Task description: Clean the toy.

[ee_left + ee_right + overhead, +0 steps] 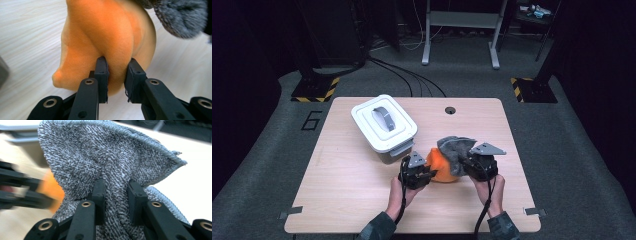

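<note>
Left gripper (116,75) pinches a fold of the orange cloth (110,35); right gripper (116,195) clamps the grey towel (107,157), lying at the cloth's two o'clock. High view adds a white lidded box (384,122) at ten o'clock.

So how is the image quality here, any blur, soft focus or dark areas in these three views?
High view: table evenly lit, the room around it nearly black. Left gripper view: orange cloth and fingers sharp, no glare. Right gripper view: grey cloth sharp, but the left gripper at the edge is smeared and the background soft.
</note>
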